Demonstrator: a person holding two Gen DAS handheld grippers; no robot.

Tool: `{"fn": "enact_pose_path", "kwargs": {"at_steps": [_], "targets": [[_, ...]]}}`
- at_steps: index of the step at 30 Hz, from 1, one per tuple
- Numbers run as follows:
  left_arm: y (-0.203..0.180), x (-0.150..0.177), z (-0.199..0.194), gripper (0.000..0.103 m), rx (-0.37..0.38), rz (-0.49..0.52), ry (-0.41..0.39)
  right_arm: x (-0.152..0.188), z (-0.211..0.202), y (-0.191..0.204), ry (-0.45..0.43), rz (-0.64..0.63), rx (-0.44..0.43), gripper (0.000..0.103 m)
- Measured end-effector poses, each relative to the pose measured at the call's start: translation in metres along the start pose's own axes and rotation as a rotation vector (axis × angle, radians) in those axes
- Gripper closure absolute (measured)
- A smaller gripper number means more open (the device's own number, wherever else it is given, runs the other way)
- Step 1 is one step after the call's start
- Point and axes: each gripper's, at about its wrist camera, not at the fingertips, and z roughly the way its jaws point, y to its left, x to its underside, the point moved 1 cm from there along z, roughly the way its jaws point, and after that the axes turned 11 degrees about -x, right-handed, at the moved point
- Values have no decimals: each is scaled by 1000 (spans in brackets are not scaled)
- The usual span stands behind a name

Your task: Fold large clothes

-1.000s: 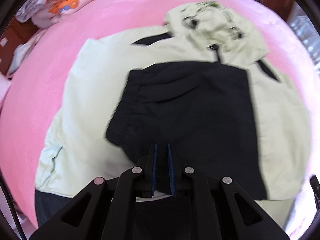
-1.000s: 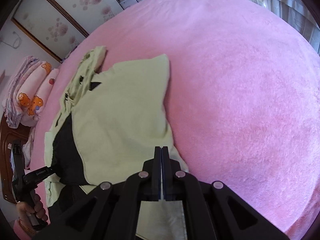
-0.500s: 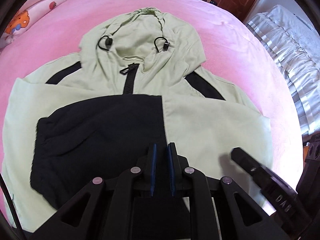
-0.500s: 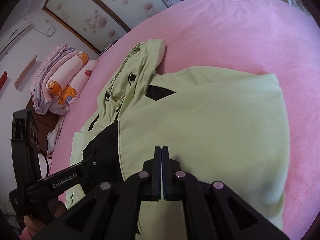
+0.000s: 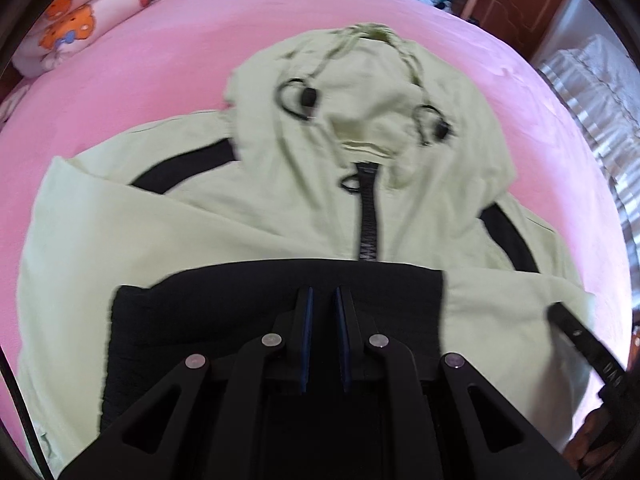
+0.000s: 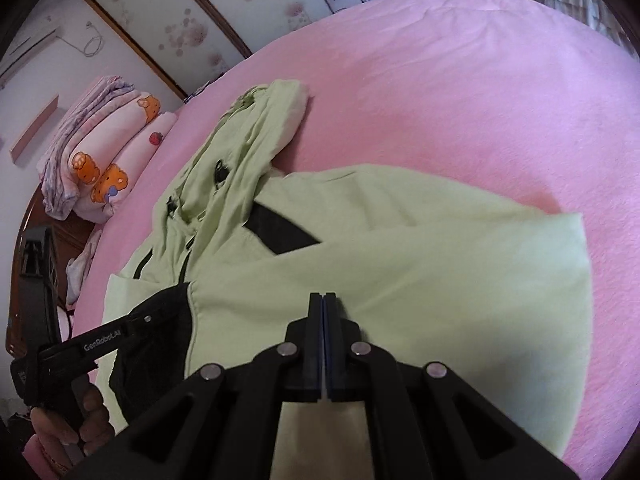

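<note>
A pale green hooded jacket (image 5: 280,220) with black panels lies front up on the pink bed, its hood (image 5: 368,92) at the far end. My left gripper (image 5: 322,300) is shut on the jacket's black bottom edge, which is folded up over the chest and reaches the lower end of the zip (image 5: 370,220). In the right wrist view my right gripper (image 6: 324,296) is shut on the jacket's (image 6: 440,260) green bottom edge, with grey lining hanging below the fingers. The left gripper's body (image 6: 100,344) and the hand (image 6: 60,432) holding it show at the left.
The pink bed cover (image 6: 480,80) spreads wide to the right of the jacket. Folded bedding with orange bear prints (image 6: 108,152) is stacked at the bed's far left. A wooden door (image 5: 520,0) and striped white fabric (image 5: 592,92) lie beyond the bed.
Both grippers have carried the jacket's bottom edge toward the hood. The black fold has come closer to the zip, and the hood has swung to the middle of the left view.
</note>
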Motion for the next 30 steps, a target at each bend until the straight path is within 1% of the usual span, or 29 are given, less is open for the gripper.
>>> {"fn": "enact_pose_path", "kwargs": {"at_steps": [3, 7, 9, 12, 13, 15, 17, 19, 23, 25, 27, 29, 30], "targets": [[19, 3, 2, 93, -30, -43, 3, -6, -15, -23, -36, 43, 89, 103], [38, 11, 2, 93, -90, -67, -9, -2, -37, -51, -89, 136, 145, 103], [48, 13, 8, 93, -88, -95, 1, 2, -49, -61, -113, 154, 204, 103], [63, 19, 5, 93, -106, -119, 17, 9, -62, -74, -126, 221, 240, 103], [67, 20, 2, 93, -127, -119, 21, 12, -67, -77, -135, 247, 237, 103], [71, 26, -11, 93, -131, -123, 12, 17, -74, -80, -153, 287, 237, 103], [75, 35, -26, 93, -142, -128, 0, 22, -80, -76, -156, 300, 224, 103], [79, 44, -39, 93, -162, -130, -6, 28, -87, -69, -151, 304, 202, 103], [82, 68, -59, 93, -157, -118, 14, 49, -99, -42, -124, 291, 149, 103], [84, 83, -68, 92, -136, -111, 23, 60, -103, -31, -93, 282, 147, 103], [87, 99, -76, 89, -93, -97, 47, 72, -102, -18, -44, 291, 147, 103], [92, 109, -78, 88, -50, -69, 89, 84, -104, -7, -18, 318, 135, 102], [96, 114, -79, 88, -42, -46, 116, 88, -105, -2, -9, 329, 123, 102]]}}
